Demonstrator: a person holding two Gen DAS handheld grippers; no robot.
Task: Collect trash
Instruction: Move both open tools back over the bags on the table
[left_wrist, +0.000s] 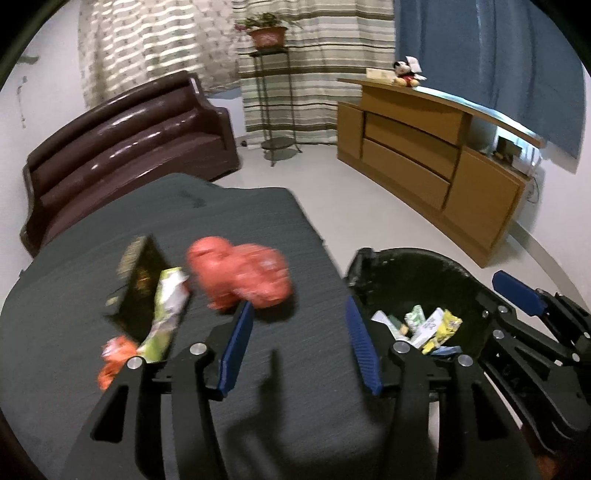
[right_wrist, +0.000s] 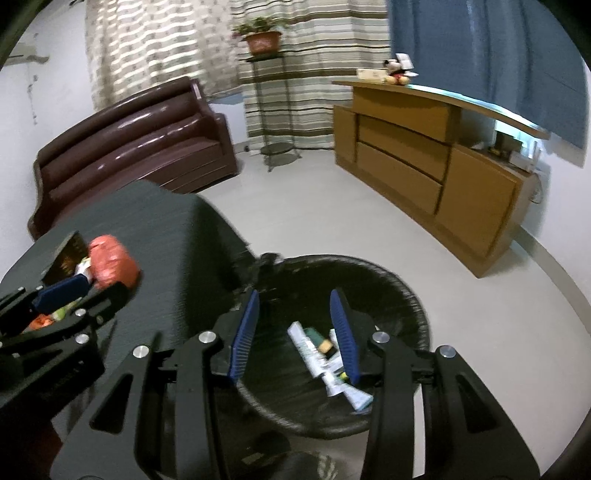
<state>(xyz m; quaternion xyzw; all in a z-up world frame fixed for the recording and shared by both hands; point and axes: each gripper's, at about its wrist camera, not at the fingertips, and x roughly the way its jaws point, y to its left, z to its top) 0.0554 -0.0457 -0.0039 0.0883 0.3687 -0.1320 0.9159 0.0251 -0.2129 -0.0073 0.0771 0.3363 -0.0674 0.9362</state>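
Observation:
Trash lies on the dark grey table (left_wrist: 258, 221): a crumpled red bag (left_wrist: 240, 277), a black packet (left_wrist: 142, 280), a green-and-white wrapper (left_wrist: 166, 314) and an orange wrapper (left_wrist: 114, 356). My left gripper (left_wrist: 301, 332) hovers open over the table, just right of the red bag, with nothing between its fingers. Right of the table stands a black bin (right_wrist: 406, 295) holding several wrappers (right_wrist: 321, 354). My right gripper (right_wrist: 295, 328) is open and empty above the bin's mouth. The red bag (right_wrist: 112, 262) also shows at the left of the right wrist view.
A brown leather sofa (left_wrist: 129, 147) stands behind the table. A wooden cabinet (left_wrist: 424, 158) with a plush toy (left_wrist: 406, 74) runs along the right wall. A metal stand (left_wrist: 273, 110) carries a potted plant by the curtains. Pale floor (right_wrist: 314, 206) lies between bin and cabinet.

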